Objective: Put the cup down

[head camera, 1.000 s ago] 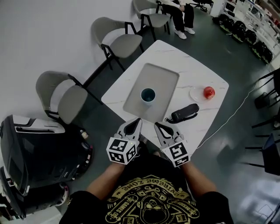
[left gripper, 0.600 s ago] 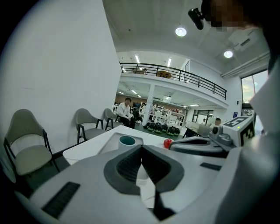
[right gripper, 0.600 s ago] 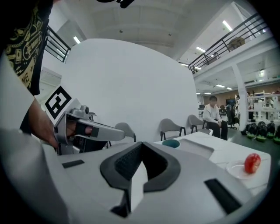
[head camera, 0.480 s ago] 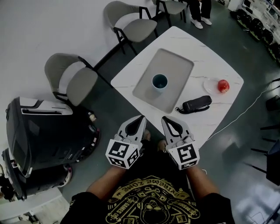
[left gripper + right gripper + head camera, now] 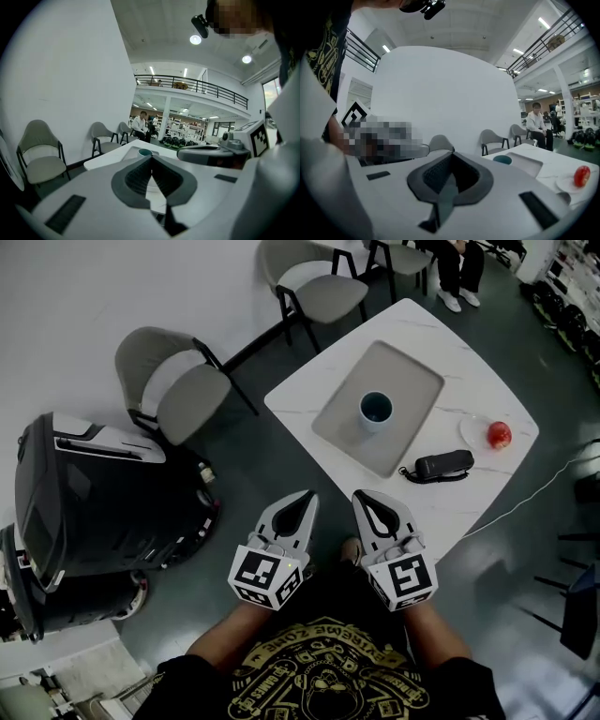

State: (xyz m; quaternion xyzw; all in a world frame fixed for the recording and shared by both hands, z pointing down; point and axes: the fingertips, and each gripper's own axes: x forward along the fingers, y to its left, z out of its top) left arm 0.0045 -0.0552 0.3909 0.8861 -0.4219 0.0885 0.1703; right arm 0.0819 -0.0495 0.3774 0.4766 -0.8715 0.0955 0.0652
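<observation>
Standing on the grey tray [image 5: 412, 381] on the white surface [image 5: 473, 376], the cup [image 5: 376, 410] is already down and nothing holds it. It looks small and light, but hard, so it could tip or break if bumped. The best place to take it is probably its sides, with one jaw on each side. The left gripper [image 5: 302, 505] and the right gripper [image 5: 367, 502] are side by side near the person's tummy, well apart from the surface and pointing toward it. Both have their jaws pressed together with nothing in them.
</observation>
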